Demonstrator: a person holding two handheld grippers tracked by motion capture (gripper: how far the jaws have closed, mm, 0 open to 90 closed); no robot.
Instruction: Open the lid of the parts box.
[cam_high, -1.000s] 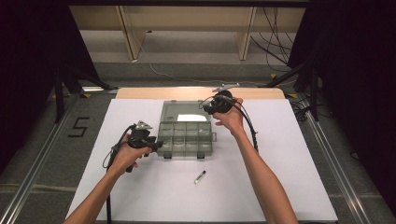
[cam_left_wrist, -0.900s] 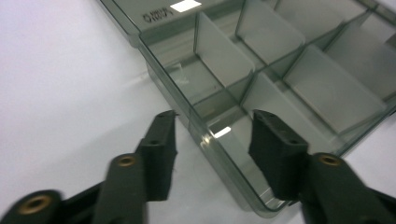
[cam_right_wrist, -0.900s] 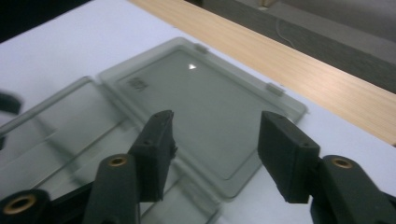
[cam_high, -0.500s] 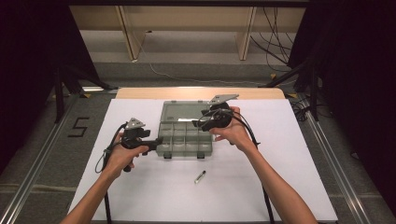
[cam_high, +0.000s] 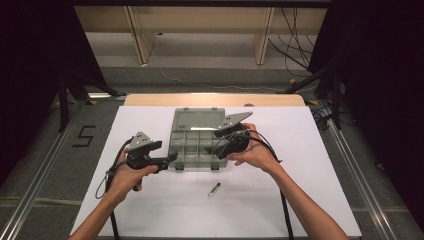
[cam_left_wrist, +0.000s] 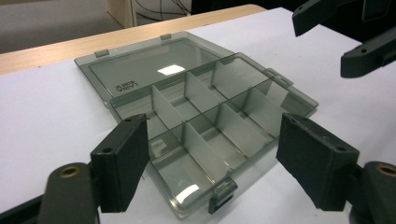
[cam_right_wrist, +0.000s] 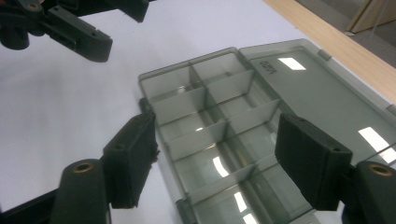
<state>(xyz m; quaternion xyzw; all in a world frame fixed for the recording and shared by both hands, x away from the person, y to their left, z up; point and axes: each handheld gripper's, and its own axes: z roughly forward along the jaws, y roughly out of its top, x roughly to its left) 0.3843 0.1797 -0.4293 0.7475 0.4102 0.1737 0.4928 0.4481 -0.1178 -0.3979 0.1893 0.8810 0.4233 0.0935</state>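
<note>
a person's forearms are reaching in from the near edge of a white table (cam_high: 310, 150), each hand holding a black two-jaw gripper. nearest on the table, a small dark cylindrical object (cam_high: 214, 189) is lying by itself between the two arms; what it is cannot be told.

a little farther in, the left gripper (cam_high: 170, 159) is pointing toward the near left corner of a smoky clear plastic compartment box (cam_high: 195, 145), just beside it and not touching. its jaws are standing wide apart with nothing between them, and they have just been opening. in the left gripper view, the box (cam_left_wrist: 205, 121) is sitting past the jaws.

the right gripper (cam_high: 220, 145) is hovering over the box's right side, angled toward it. its jaws are also standing wide and holding nothing, and they too have just been opening. in the right gripper view, the compartments (cam_right_wrist: 219, 135) are lying below and beyond the jaws.

the box is resting open in the middle of the table, its lid (cam_high: 197, 120) lying flat on the far side. the dividers are splitting the tray into small cells.

beyond the table, wooden legs (cam_high: 137, 35) and loose cables (cam_high: 295, 30) are sitting on the floor.
</note>
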